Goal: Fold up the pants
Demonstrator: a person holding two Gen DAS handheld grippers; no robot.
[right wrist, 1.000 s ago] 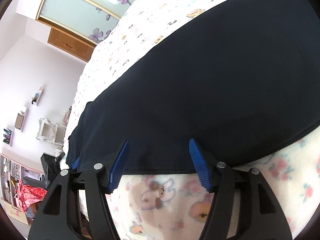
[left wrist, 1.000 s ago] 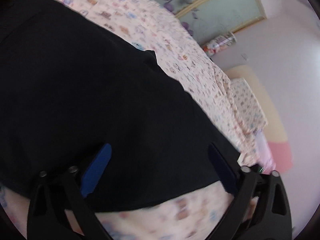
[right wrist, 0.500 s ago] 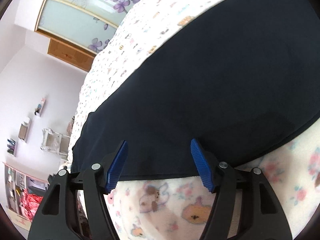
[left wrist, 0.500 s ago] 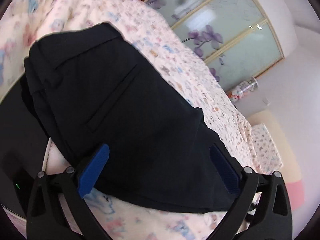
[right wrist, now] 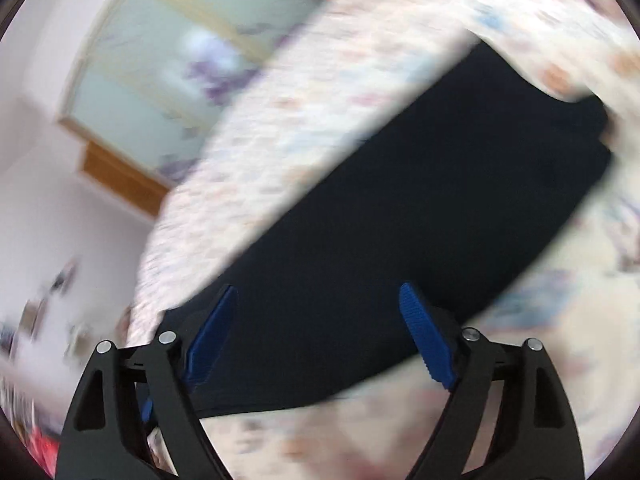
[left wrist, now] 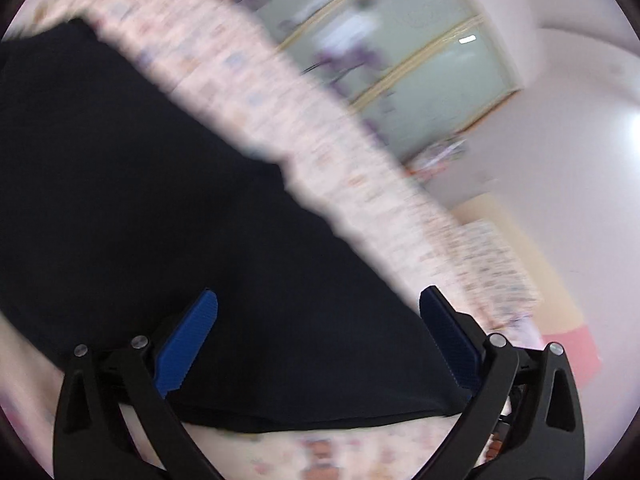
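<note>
Both views have blurred since a second ago; I am swinging across. Left hand-held gripper [left wrist: 318, 322] wide, empty. Right hand-held gripper [right wrist: 316, 314] opening, nothing between the pads. Pants [left wrist: 152, 200] lie flat on the bed [left wrist: 248, 80], released; likely repositioning for another fold.

The pants [left wrist: 168, 184] lie on the bedspread [left wrist: 320, 148] ahead of and under both my jaws. Sliding doors [left wrist: 420, 60] stand beyond the bed.
</note>
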